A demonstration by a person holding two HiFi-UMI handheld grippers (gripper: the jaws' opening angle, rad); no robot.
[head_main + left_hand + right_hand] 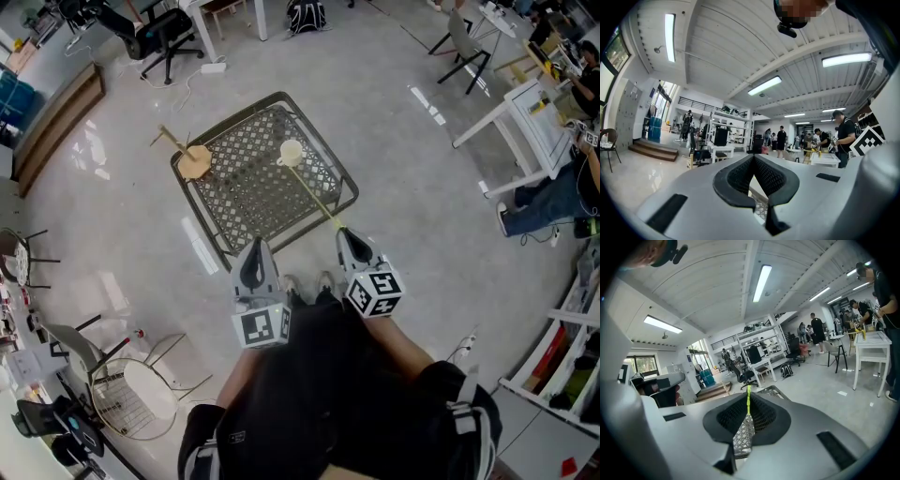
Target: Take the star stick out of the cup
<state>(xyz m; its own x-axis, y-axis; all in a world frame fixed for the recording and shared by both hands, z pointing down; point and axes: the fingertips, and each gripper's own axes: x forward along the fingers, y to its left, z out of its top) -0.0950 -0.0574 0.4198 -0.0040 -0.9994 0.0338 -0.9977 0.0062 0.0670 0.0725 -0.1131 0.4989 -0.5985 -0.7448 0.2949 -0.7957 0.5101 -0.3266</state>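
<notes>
**Stick gripped, star end not yet out of the cup**

A square metal mesh table [234, 202] stands on the pale floor in front of the person. A cream cup [292, 150] sits on its lattice top, toward the far side. At the table's left corner, well apart from the cup, lies a tan flat piece on a short stick [194, 161]. It is too small in the head view to name with confidence.

A thin yellow-green star stick [317, 195] leans out of the cup toward the person, slanting down across the mesh to the right gripper [343, 234]. In the right gripper view the jaws are pinched together on the near end of the stick, which runs straight ahead from the pad tips. The star itself is not visible; it is probably the end down inside the cup.

The left gripper [256, 247] hangs just off the near edge of the table. Its jaw tips are together with nothing between them.

The step in hand looks like the withdrawal itself: the grip is made, but the far end sits in the cup. The next move calls for drawing the stick up and back along its own slant. A sideways pull could lever the rim and tip the light cup. The idle left gripper could steady the cup if it starts to drag.
</notes>
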